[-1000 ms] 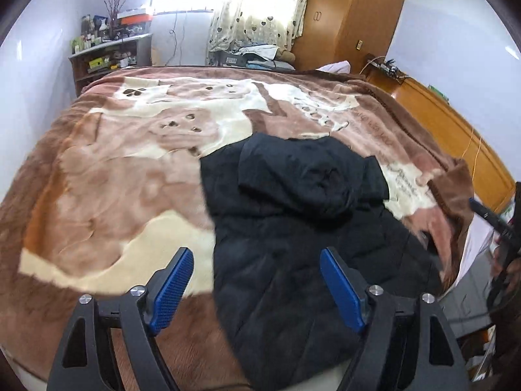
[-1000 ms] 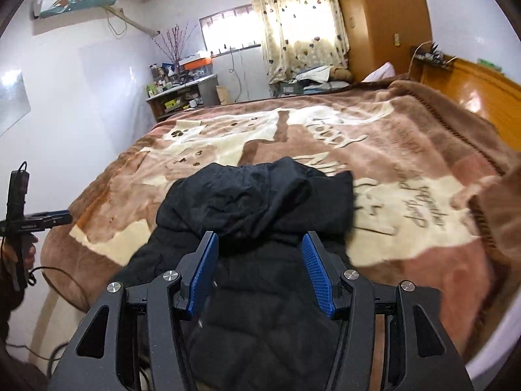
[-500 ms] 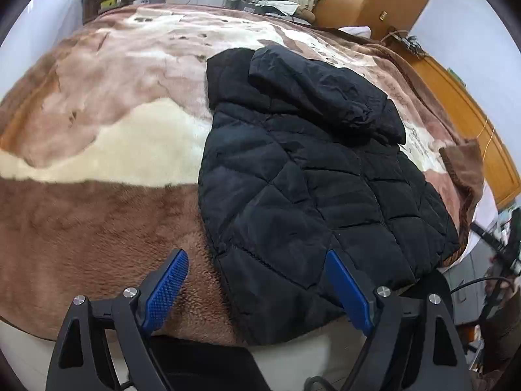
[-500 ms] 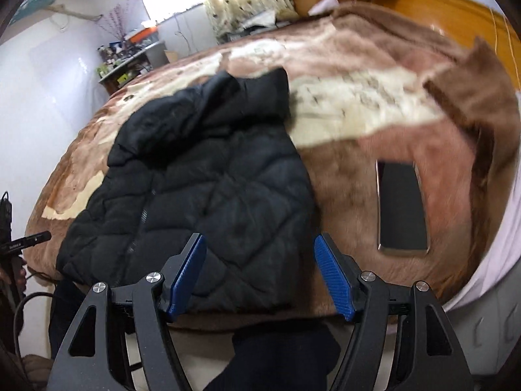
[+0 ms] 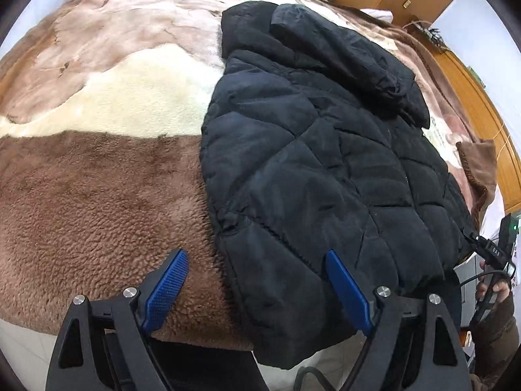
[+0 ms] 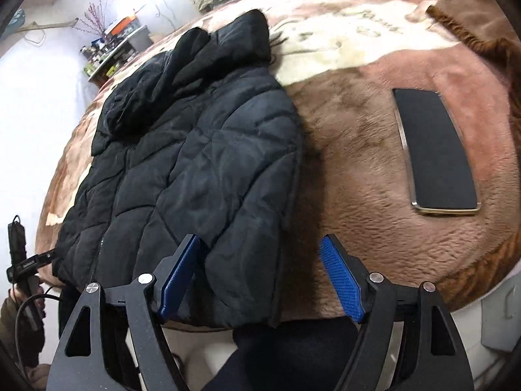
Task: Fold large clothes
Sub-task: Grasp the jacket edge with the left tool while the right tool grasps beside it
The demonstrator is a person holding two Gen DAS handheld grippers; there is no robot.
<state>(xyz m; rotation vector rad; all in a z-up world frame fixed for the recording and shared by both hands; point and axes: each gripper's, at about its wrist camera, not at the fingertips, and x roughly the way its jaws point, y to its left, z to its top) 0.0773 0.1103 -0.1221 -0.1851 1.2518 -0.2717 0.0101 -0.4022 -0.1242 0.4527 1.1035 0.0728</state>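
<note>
A black quilted jacket (image 5: 312,169) is lying flat on the brown and cream blanket (image 5: 97,195) covering the bed, its hood (image 5: 342,55) folded down over the collar at the far end and its hem hanging slightly past the near edge of the bed. The stitching is dividing the padding into slanted panels, and a zip line is running down the middle of the body.

I am holding the left claw (image 5: 257,288) above the hem corner on its side, tilted downward. Its blue pads (image 5: 166,290) are standing wide apart, one over the blanket and the other over the jacket; they are gripping nothing, and I cannot tell whether either one is brushing the cloth.

I am holding the right claw (image 6: 260,277) over the opposite hem corner. Its jaws have just been opening and are now standing wide, with the jacket's side edge lying between them but not pinched.

A dark phone (image 6: 436,153) is lying on the blanket well apart from the jacket, to its right in the right wrist view.
</note>
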